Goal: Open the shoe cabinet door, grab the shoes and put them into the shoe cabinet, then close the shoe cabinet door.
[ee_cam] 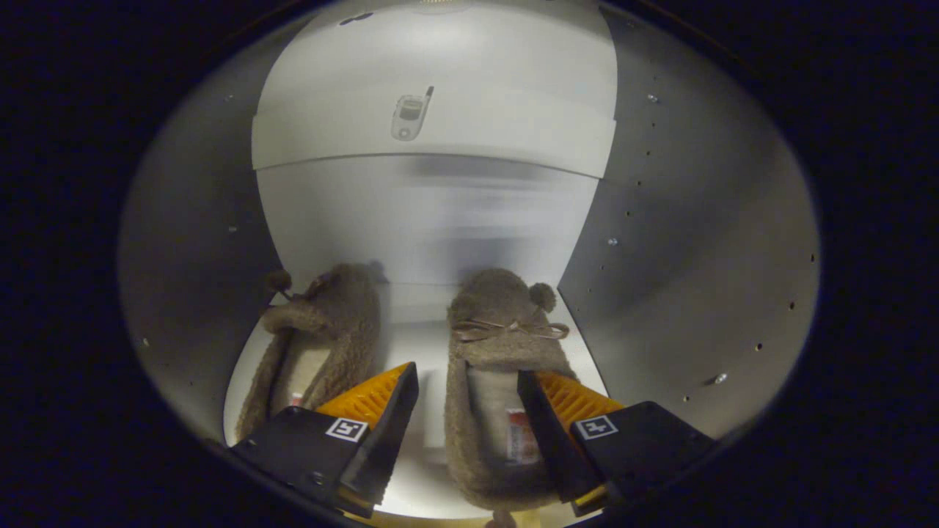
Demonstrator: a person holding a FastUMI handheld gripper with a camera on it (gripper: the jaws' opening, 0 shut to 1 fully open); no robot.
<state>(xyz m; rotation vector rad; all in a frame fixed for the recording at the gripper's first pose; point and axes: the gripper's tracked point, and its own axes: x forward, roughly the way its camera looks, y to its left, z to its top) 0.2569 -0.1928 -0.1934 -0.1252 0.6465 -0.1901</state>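
Inside shoe cabinet (704,242). Two fuzzy brown slippers on the white shelf (418,345): left slipper (330,323), right slipper (499,345) lying between the fingers. Gripper (467,400) spread wide, gripping nothing. Judgement: placement looks done; back straight out without snagging the right slipper, then shut the door.

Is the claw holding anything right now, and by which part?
Nothing is held. The claw is open, its fingers straddling the right slipper on the cabinet shelf without pressing on it.
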